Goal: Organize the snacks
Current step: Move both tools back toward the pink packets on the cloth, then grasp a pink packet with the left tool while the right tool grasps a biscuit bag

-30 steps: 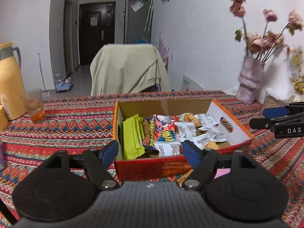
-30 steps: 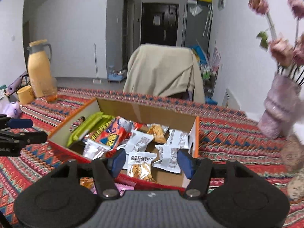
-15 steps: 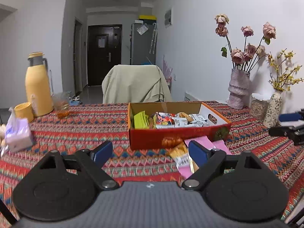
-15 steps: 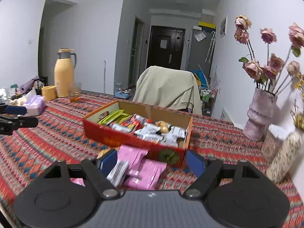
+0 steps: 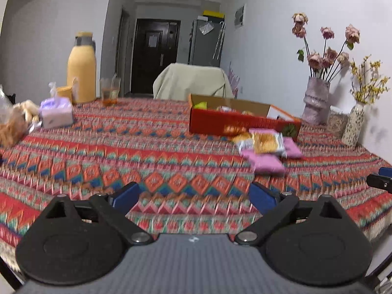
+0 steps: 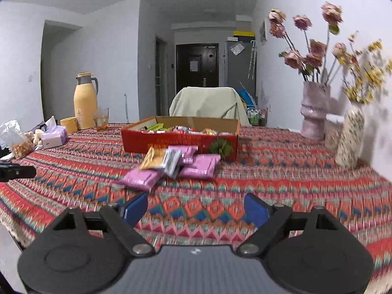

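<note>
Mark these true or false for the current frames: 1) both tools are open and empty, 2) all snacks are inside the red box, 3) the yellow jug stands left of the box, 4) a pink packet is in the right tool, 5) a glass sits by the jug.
1) Both the left tool and the right tool are open and empty. True.
2) All snacks are inside the red box. False: pink packets and a gold packet lie on the tablecloth in front of it.
3) The yellow jug stands left of the box. True.
4) A pink packet is in the right tool. False: nothing is between its fingers.
5) A glass sits by the jug. True.
</note>
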Motion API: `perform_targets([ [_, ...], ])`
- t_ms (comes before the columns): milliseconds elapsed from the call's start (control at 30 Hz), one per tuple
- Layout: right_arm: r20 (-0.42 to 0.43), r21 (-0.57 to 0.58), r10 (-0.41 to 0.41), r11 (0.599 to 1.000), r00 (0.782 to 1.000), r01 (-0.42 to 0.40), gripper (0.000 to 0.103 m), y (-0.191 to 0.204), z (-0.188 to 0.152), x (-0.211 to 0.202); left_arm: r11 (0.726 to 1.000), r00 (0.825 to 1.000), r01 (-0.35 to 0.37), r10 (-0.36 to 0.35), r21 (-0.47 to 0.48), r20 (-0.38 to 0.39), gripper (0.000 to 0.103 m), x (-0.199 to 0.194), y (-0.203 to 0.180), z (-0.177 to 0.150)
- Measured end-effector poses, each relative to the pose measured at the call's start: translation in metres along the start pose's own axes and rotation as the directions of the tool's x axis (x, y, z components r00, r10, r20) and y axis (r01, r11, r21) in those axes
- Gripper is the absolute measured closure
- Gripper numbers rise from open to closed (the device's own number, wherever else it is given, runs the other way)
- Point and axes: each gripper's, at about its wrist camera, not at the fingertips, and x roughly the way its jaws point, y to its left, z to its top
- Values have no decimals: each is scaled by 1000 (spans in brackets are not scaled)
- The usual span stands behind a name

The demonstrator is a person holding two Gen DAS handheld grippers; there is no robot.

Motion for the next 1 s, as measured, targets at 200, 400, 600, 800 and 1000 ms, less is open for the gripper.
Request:
perform_targets([
  [200,-32,30,3,1000,999,-2,17,13,-45,-5,1000,998,0,-1,-18,-57,5,5,5,-19],
  [400,-55,-10,-21,1000,998,21,17,23,-48,-1,1000,999,11,-11,-1,-52,5,7,-1,-17],
  [600,-43,-14,-3,1000,999,2,17,26,-42,2,1000,997,31,-31,-4,-67,5,14,-6,-13],
  [800,-43,-58,-39,998,998,36,18,24,-29,17,972,969,233,-229,26,-92,2,59,-52,22],
  [1000,-30,-62,-60,996,998,58,18,11,-10,24,955,968,231,-207,188,-140,2,136,-120,49],
])
